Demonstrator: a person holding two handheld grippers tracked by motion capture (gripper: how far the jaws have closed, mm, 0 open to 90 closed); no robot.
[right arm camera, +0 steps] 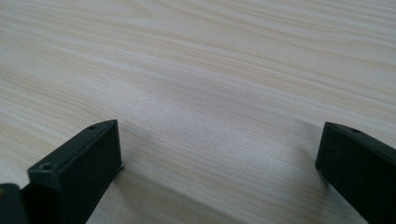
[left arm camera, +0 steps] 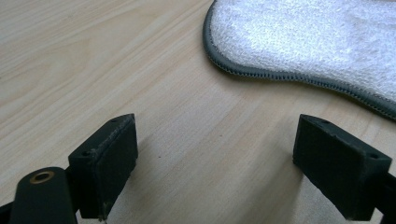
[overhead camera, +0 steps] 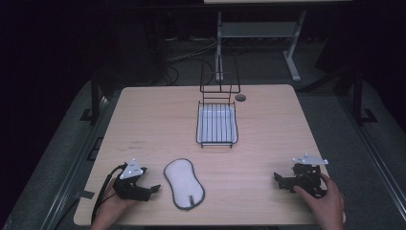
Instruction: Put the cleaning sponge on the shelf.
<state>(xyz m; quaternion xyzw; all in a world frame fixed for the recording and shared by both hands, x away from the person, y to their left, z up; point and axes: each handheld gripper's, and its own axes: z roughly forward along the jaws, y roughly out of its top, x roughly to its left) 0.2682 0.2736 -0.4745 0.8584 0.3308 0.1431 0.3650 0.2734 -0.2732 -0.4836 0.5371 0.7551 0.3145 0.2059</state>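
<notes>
Pad (overhead camera: pixel 184 183) lies flat near the table's (overhead camera: pixel 143 115) near edge, left of centre, short of the wire rack (overhead camera: pixel 217 123), flanked by left gripper (overhead camera: pixel 146 190) and right gripper (overhead camera: pixel 282 181); left gripper view shows jaws spread, empty, facing its grey-edged rim, seemingly poised to reach; right gripper view shows jaws spread over bare wood.
</notes>
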